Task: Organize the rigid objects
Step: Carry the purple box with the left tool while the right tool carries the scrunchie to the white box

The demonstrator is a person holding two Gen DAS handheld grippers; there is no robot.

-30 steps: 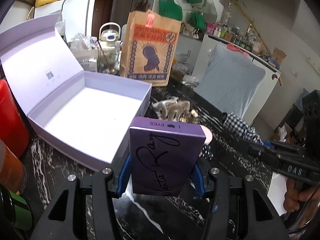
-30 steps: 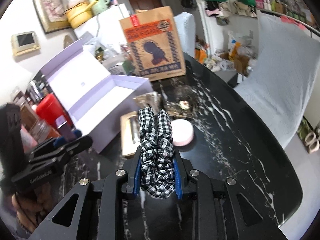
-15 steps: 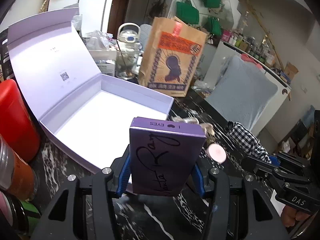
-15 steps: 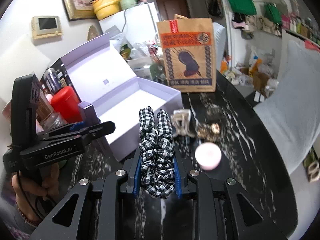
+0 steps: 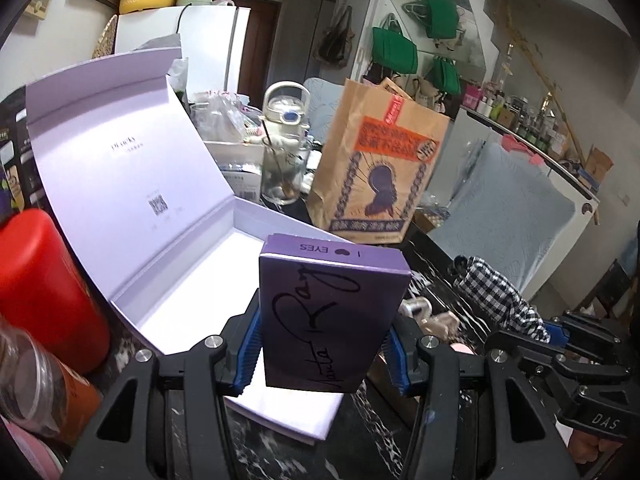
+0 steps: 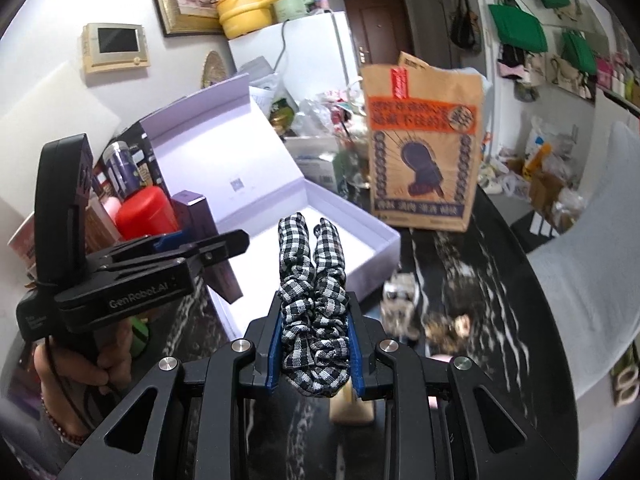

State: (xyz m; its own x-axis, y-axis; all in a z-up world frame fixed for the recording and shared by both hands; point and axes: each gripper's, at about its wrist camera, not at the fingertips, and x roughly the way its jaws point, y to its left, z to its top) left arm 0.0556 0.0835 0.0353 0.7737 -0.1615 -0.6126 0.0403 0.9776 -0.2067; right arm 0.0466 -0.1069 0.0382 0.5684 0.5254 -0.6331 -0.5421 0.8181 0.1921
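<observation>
Your left tongs [image 5: 322,350] pinch the carton [image 5: 332,316], right tongs [image 6: 314,354] the scrunchie [image 6: 312,300], both poised to load the open box [image 5: 192,280].

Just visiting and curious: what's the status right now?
Left tool shut on purple box. Right tool shut on checked scrunchie. Open lavender box ahead, nothing blocking it.

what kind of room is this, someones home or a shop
Most likely a lived-in home kitchen or dining area: a white fridge with a yellow enamel pot on top, and a cluttered black marble table.
</observation>
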